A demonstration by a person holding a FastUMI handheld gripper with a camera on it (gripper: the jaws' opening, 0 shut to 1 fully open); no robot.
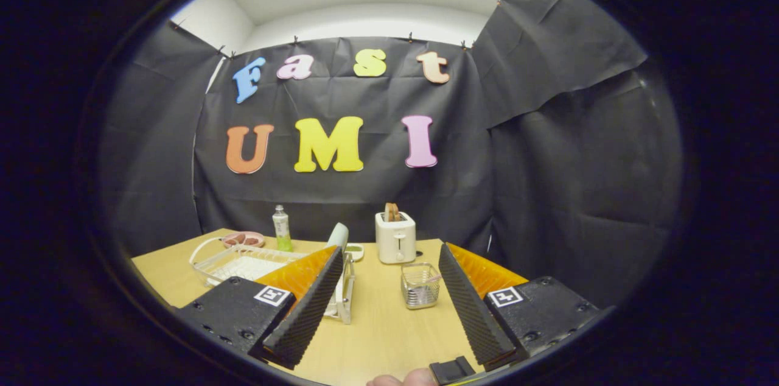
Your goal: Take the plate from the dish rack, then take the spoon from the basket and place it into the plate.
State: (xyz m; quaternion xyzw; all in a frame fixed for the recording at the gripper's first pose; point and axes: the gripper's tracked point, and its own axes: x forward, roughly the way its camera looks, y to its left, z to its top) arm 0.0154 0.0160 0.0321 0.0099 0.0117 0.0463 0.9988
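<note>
Low in the frame the gripper point(389, 307) hangs open, the pale plate point(336, 235) upright in the dish rack point(243, 264) behind its left finger, so a blind reach could knock it.

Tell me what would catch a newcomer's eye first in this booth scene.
The gripper stands out first, its jaws spread wide and empty above the wooden table. Between and just beyond them sits a clear basket, with a white toaster holding toast behind it by the wall. Left of the basket is the dish rack, a plate standing at its near end, and a green bottle beyond.
</note>
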